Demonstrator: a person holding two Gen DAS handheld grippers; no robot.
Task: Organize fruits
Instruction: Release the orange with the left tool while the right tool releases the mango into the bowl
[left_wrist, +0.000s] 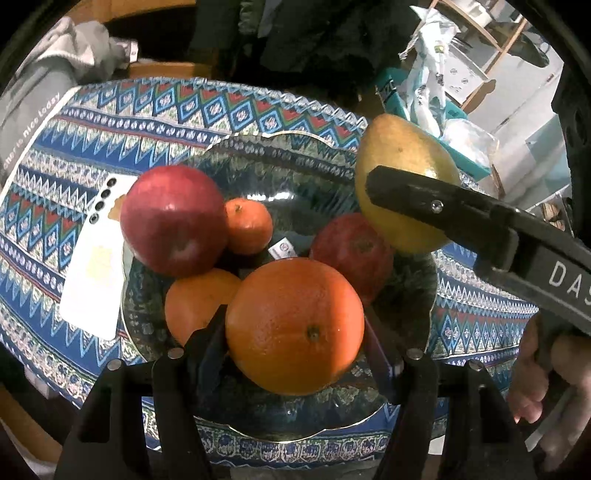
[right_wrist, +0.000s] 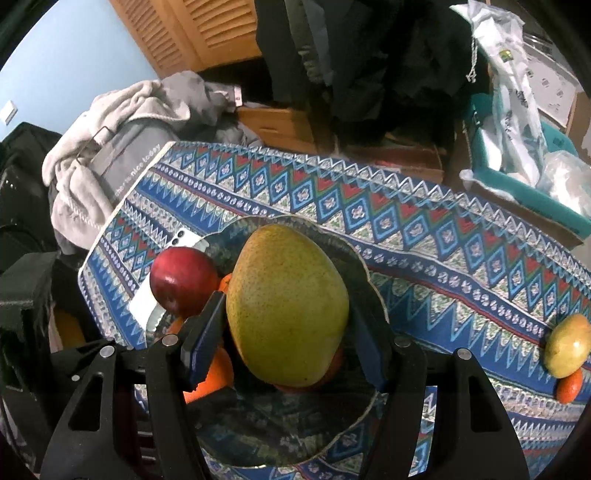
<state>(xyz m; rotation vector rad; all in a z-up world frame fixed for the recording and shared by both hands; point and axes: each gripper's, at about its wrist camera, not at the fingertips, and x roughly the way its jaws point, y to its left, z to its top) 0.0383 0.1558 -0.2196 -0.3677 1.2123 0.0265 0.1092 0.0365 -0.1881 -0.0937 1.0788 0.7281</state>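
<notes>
Black fingers (left_wrist: 207, 343), blue pads, silver screws

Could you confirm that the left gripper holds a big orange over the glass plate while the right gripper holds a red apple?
Not quite: the right gripper holds a mango, not a red apple, as the right wrist view shows. The left gripper does hold the big orange over the glass plate.

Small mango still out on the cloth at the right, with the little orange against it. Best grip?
Take the small yellow-green mango across its narrow middle, coming from above, jaws on its two long flanks. It lies flat on the patterned blue cloth, and the small orange touches its near end, so keep the jaws off that end.
</notes>
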